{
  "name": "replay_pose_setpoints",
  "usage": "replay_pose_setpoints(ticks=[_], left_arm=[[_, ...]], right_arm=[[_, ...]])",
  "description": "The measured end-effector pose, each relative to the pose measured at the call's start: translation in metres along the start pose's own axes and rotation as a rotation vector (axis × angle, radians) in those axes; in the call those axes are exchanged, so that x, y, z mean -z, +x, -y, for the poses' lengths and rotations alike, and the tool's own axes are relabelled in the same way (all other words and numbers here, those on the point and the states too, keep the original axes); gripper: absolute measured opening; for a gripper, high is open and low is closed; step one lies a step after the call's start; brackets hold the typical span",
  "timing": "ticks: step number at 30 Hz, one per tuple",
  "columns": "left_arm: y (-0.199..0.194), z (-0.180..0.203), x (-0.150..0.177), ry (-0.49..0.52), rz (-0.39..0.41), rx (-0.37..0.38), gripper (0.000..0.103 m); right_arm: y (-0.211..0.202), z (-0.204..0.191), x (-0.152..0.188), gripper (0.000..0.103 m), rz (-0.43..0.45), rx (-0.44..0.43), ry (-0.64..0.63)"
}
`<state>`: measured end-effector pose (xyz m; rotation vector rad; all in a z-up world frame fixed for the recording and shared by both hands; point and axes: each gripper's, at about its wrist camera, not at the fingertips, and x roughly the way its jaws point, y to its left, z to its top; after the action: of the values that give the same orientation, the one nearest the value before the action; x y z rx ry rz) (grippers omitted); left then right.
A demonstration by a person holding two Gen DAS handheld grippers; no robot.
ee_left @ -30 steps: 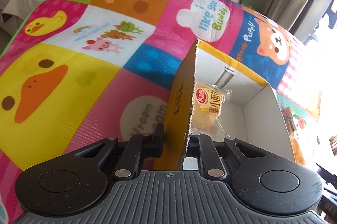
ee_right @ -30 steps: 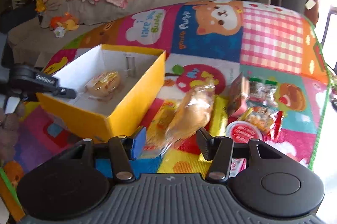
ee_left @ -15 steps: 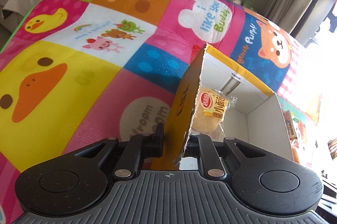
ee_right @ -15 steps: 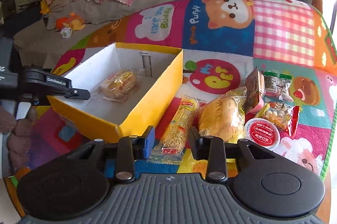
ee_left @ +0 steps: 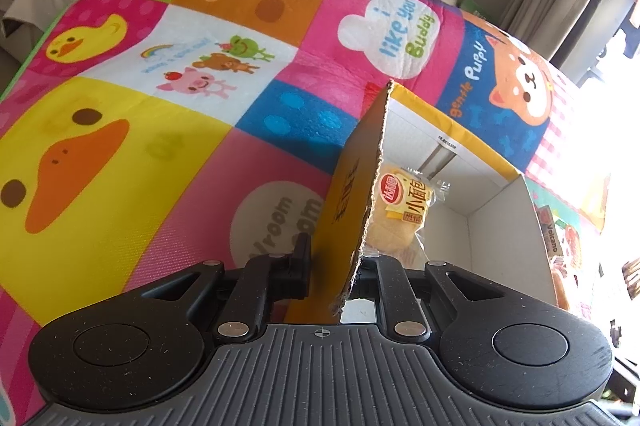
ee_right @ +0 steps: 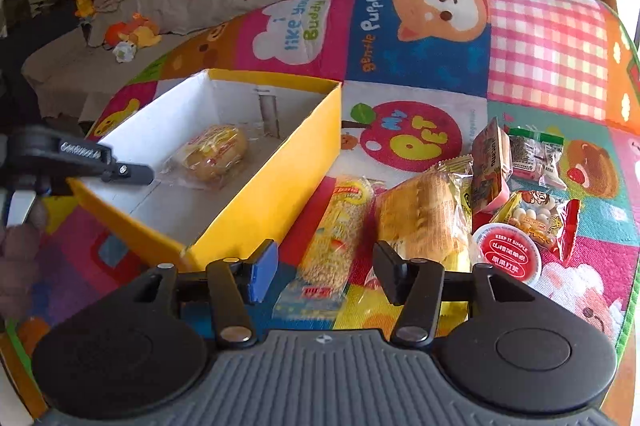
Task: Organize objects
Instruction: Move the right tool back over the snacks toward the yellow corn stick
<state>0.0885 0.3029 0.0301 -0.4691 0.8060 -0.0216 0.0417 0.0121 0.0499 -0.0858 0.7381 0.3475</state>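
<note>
One yellow box (ee_right: 256, 182), white inside, is seen at left on the play mat (ee_right: 548, 38). Its near-left wall is clamped between the fingers of the left gripper (ee_left: 340, 266), one finger inside and one outside. One wrapped bun (ee_right: 214, 152) lies within the box. Right of the box, one long noodle packet (ee_right: 340, 226) is noted, then one large bread packet (ee_right: 424, 218) touching it. The right gripper (ee_right: 324, 268) is held over the noodle packet's near end, fingers apart, nothing gripped. Further right: one round red-lidded cup (ee_right: 508, 252), one upright carton (ee_right: 490, 162), two small clear snack bags; finer count cannot be told
</note>
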Motion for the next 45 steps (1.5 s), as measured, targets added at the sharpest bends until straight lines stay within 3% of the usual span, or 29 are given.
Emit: replay_pose_setpoints(ticks=[6, 18, 22, 33, 37, 42, 45], left_arm=[[0.009, 0.011, -0.002, 0.030, -0.020, 0.007, 0.015], [0.044, 0.041, -0.028, 0.248, -0.067, -0.024, 0.015], [0.044, 0.038, -0.026, 0.240, -0.062, -0.008, 0.015], [0.044, 0.032, -0.028, 0.207, -0.060, -0.010, 0.015], [0.043, 0.032, -0.027, 0.208, -0.055, -0.012, 0.015], [0.042, 0.031, -0.026, 0.209, -0.048, -0.022, 0.016], [0.042, 0.029, -0.026, 0.206, -0.044, -0.028, 0.017]], right_arm=[[-0.012, -0.022, 0.017, 0.052, -0.018, -0.093, -0.081], [0.036, -0.024, -0.021, 0.048, 0.024, 0.003, 0.021], [0.026, -0.017, -0.015, 0.048, 0.035, 0.002, 0.024], [0.007, 0.014, 0.005, 0.048, 0.024, 0.110, 0.031], [0.012, 0.009, 0.002, 0.048, 0.010, 0.050, 0.031], [0.038, -0.002, -0.006, 0.048, -0.016, 0.067, -0.016], [0.057, 0.003, -0.009, 0.049, -0.058, 0.029, 0.014]])
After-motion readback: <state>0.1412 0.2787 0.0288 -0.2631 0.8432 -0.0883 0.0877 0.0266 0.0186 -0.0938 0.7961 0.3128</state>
